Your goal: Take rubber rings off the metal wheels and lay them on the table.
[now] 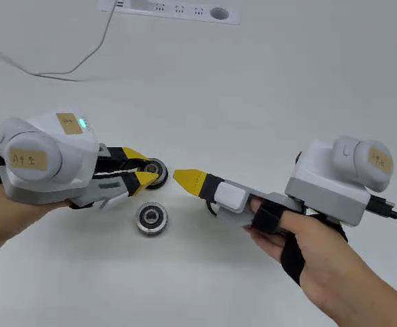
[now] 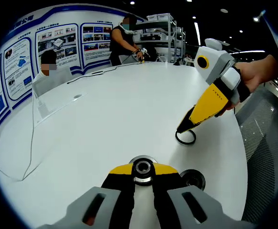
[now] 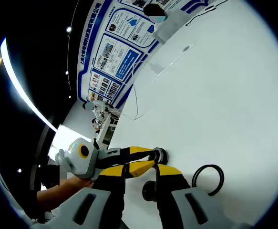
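**Left gripper clamps a wheel; right gripper closed beside a loose ring**

The left hand [image 1: 11,214] comes in from the left edge of the head view, with its gripper level and low over the white table [image 1: 266,88], pointing right. The left gripper [image 1: 142,167] has its yellow-tipped jaws closed on a metal wheel [image 1: 156,172], one tip on each side. In the left gripper view the hub sits right between the tips.

The right hand [image 1: 324,262] reaches in from the lower right and angles its tool leftward, toward the held wheel. The right gripper [image 1: 188,180] has its jaws brought together into a single yellow point, with nothing between them. That point stops just short of the clamped wheel.

A black rubber ring [image 2: 186,138] lies flat on the table under the right gripper's jaws. A second wheel [image 1: 150,219] lies on the table just in front of the left gripper, free of both tools. A white power strip [image 1: 178,9] sits at the far edge.
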Demonstrator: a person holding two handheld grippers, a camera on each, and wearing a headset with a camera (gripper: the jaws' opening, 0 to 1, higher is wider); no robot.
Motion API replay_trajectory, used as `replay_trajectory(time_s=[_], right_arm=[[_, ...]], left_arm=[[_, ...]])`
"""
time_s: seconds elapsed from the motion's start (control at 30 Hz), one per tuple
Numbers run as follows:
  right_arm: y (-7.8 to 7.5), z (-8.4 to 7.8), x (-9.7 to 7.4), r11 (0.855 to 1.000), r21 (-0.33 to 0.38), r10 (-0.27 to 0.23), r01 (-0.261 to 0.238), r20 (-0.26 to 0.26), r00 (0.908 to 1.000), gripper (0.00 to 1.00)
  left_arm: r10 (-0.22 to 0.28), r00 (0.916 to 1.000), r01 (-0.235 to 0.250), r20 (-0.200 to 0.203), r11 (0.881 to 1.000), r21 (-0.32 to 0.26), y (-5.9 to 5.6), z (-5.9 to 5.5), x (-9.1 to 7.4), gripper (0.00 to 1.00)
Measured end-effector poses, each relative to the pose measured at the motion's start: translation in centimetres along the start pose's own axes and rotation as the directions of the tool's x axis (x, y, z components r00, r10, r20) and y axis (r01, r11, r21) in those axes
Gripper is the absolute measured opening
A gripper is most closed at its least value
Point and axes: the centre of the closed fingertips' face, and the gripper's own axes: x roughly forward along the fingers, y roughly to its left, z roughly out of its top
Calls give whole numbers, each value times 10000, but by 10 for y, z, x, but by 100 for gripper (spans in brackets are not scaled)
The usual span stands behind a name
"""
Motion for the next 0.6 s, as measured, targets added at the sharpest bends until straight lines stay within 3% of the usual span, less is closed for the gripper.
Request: replay_trajectory(time_s=[0.3,0.6], right_arm=[[-10,-1,24,9986,-481,-223,207,-348,9991,39],[-12,-3,40,9984,-478,-323,300,-479,9983,50]], left_arm=[[-108,9999,108,1,9998,164,0,-1,0,14],[-160,9999,162,-52,9989,432,1,-2,0,13]])
